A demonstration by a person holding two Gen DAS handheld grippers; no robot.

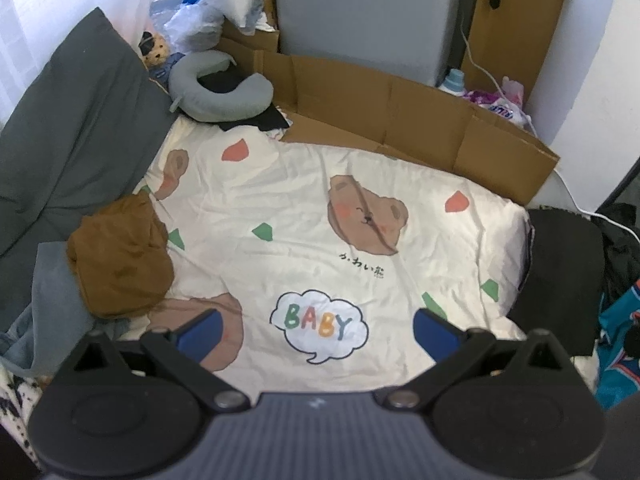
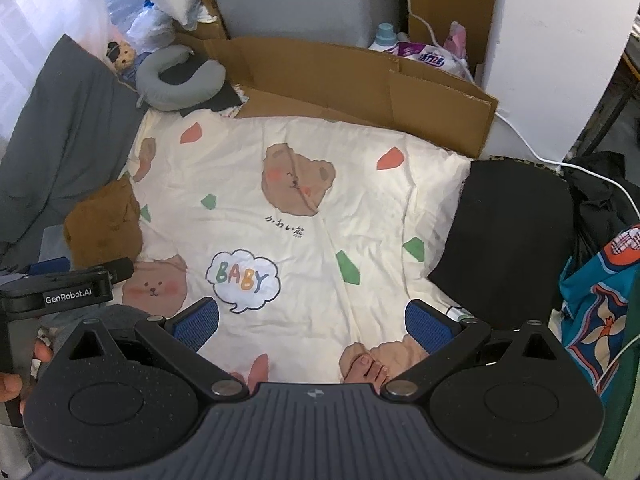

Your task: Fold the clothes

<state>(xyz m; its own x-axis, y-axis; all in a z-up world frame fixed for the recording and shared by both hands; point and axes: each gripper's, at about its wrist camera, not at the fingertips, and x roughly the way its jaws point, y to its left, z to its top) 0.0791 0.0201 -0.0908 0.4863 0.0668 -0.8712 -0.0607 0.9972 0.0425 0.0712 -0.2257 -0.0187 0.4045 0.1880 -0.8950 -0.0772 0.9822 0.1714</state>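
**Operator:** Report the state of both tools.

**Technician:** The left gripper point(image 1: 316, 330) has its jaws spread wide with nothing between them. It hovers over the quilt point(image 1: 304, 200) at the lower centre of the left wrist view. The right gripper point(image 2: 312, 322) is likewise spread and empty, above the same quilt near the "BABY" print.

**Operator:** Locate the work item.

**Technician:** A brown garment point(image 1: 120, 260) lies crumpled at the left edge of the left wrist view, resting on the quilt and against a grey-blue cloth point(image 1: 52, 300). A black garment point(image 2: 516, 236) lies flat at the right of the right wrist view, overlapping the quilt's edge. A patterned teal fabric point(image 2: 592, 300) sits further right. Which item is to be folded first cannot be determined.

**Operator:** Handling characteristics?

**Technician:** Judged soft, light and limp. The brown garment will sag and bunch when lifted; it offers no rigid edge.

**Operator:** Recommended grip points?

**Technician:** Pinch a hem or corner, one tool at each end, then draw it flat over the open middle of the quilt. Avoid catching the quilt underneath.
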